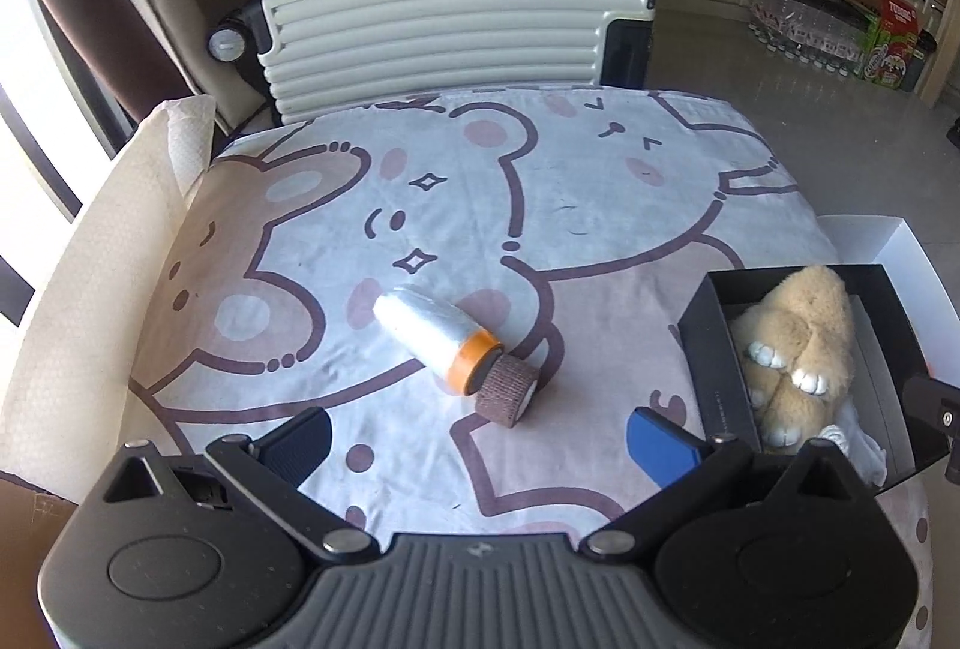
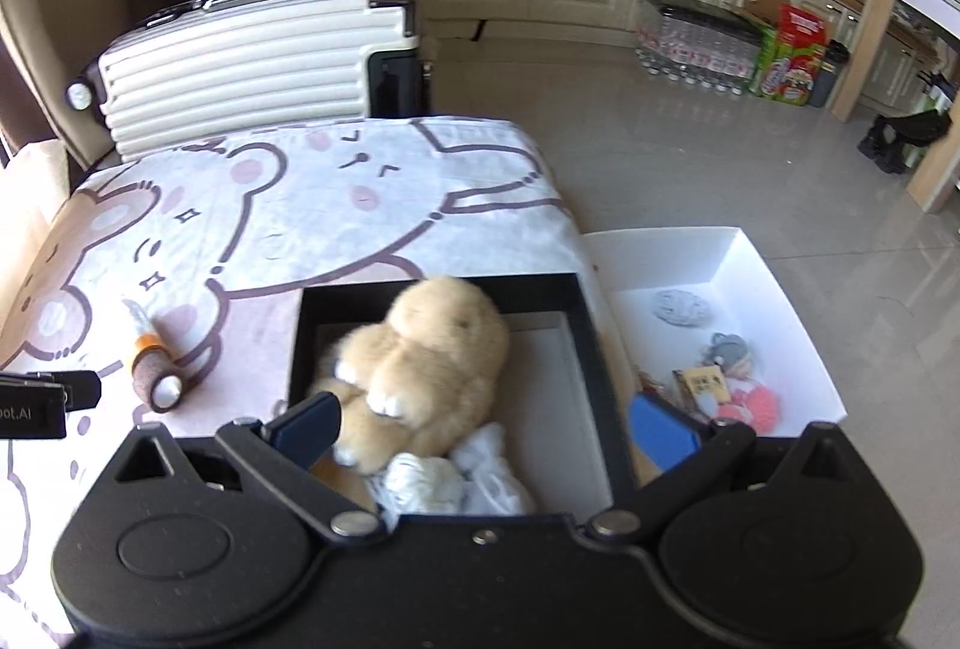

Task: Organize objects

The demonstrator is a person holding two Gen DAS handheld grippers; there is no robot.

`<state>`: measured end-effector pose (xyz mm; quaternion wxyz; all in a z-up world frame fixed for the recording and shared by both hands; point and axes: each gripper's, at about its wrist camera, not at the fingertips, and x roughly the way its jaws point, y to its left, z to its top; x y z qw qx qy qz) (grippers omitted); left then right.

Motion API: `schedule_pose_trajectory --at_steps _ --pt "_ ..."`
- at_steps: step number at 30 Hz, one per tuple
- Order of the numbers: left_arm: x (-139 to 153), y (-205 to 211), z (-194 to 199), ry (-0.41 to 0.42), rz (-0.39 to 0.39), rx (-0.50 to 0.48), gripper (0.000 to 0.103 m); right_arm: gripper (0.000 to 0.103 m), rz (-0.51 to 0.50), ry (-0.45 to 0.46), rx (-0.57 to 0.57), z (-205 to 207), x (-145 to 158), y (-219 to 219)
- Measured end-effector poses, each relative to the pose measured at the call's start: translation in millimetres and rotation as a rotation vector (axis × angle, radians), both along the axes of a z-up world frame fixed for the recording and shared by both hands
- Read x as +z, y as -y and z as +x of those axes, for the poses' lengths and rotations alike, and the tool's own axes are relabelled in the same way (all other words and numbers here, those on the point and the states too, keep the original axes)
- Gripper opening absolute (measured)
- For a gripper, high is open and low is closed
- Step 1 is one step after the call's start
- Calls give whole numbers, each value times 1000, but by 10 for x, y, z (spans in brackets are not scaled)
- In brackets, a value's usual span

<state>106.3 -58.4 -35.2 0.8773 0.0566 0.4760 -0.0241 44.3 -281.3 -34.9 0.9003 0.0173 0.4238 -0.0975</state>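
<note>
A white roll with an orange end (image 1: pixel 433 338) lies on the bear-print cloth, touching a brown bandage roll (image 1: pixel 508 391); both also show in the right wrist view, the white roll (image 2: pixel 141 328) and the brown roll (image 2: pixel 157 382). My left gripper (image 1: pixel 480 442) is open and empty, just in front of them. A tan plush rabbit (image 2: pixel 423 364) lies in a black box (image 2: pixel 444 284) with white cloth items (image 2: pixel 456 478). My right gripper (image 2: pixel 483 430) is open and empty above the box's near part. The rabbit (image 1: pixel 798 343) and box (image 1: pixel 714 349) also show in the left wrist view.
A white box (image 2: pixel 750 265) right of the black box holds small toys and trinkets (image 2: pixel 729 376). A white ribbed suitcase (image 1: pixel 456 31) stands behind the table. Paper towel (image 1: pixel 90 259) lies along the left edge. The tiled floor lies to the right.
</note>
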Motion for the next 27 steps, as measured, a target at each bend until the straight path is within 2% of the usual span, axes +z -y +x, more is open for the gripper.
schedule_pose_trajectory --at_steps 16,27 --pt "38 -668 -18 24 -2 102 103 103 21 -7 122 282 -50 -666" --pt "19 -905 16 37 -23 151 103 103 48 7 145 395 -90 -831"
